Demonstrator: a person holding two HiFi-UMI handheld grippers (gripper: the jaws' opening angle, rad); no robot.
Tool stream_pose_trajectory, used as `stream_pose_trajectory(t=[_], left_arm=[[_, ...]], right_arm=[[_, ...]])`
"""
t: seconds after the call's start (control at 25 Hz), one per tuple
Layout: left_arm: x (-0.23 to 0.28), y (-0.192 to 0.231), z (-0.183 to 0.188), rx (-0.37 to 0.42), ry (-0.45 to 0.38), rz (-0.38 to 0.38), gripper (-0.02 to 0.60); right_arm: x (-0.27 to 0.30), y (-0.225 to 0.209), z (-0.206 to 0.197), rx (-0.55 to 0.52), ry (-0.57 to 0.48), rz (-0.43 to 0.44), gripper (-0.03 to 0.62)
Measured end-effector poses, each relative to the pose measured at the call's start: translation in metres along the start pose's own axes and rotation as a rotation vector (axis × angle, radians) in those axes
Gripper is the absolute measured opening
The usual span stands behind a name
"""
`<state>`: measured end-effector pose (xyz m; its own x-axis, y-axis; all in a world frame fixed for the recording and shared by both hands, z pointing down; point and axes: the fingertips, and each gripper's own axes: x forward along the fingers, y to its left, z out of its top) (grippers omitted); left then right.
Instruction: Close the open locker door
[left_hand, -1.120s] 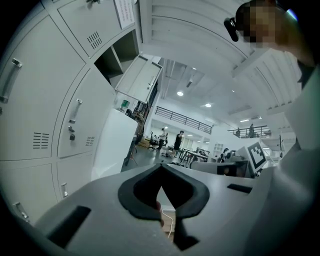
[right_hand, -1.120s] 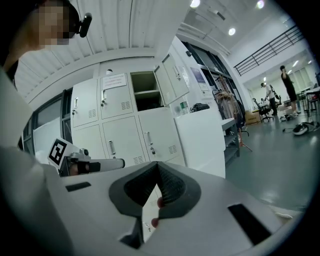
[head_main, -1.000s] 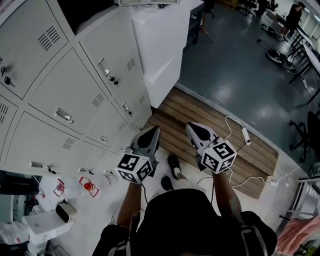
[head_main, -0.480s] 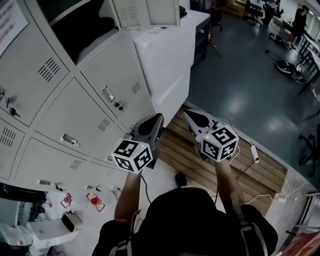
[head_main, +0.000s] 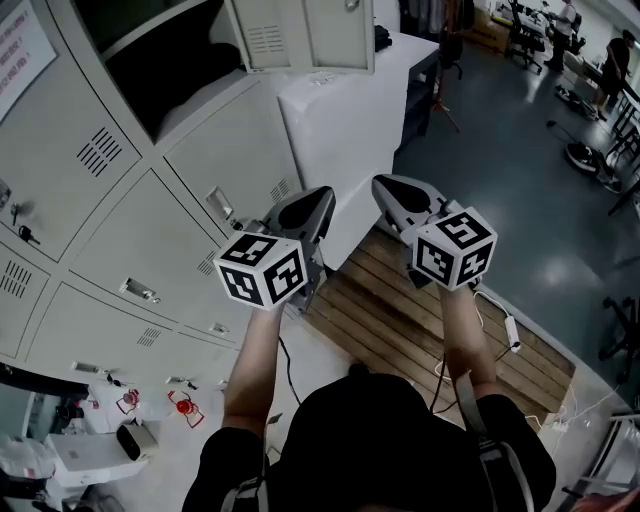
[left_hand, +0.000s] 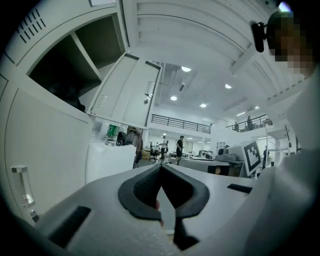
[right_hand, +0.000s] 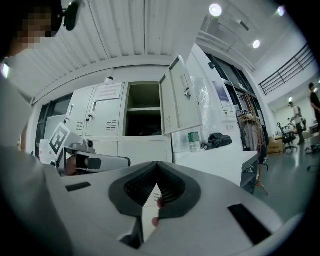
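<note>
The open locker compartment (head_main: 150, 60) is in the top row of the grey lockers, dark inside. Its door (head_main: 300, 35) swings out toward the right at the top edge of the head view. Both grippers are held up side by side below it, well short of the door and touching nothing. My left gripper (head_main: 318, 200) is shut and empty, and so is my right gripper (head_main: 388, 190). The door (left_hand: 130, 90) is up and left of the jaws in the left gripper view. In the right gripper view the door (right_hand: 180, 97) stands right of the compartment (right_hand: 143, 110).
A white cabinet (head_main: 350, 110) stands right of the lockers, with a bottle (right_hand: 194, 140) and a black bag (right_hand: 217, 140) on top. A wooden pallet (head_main: 420, 320) and a white cable (head_main: 510, 330) lie on the floor. People stand far off in the hall.
Both grippers have risen toward the upper lockers, and the head view has tilted up. The open compartment and its door now show more fully.
</note>
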<state>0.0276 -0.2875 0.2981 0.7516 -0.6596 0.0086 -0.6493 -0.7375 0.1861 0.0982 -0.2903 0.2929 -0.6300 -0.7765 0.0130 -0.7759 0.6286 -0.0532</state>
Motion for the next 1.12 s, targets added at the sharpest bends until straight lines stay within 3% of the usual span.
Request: stream_pose_trajectory(t=[0.56,1.12], left_arm=[[0.047,0.010,0.056,0.045,-0.010,0.035,0.017],[0.082,0.022,0.107,0.053,-0.024,0.026,0.017]], right_arm=[[0.026,-0.047,0.077,-0.099,-0.034,0.043,0.005],[0.066,-0.101,0.124,-0.173,-0.018,-0.043,0.005]])
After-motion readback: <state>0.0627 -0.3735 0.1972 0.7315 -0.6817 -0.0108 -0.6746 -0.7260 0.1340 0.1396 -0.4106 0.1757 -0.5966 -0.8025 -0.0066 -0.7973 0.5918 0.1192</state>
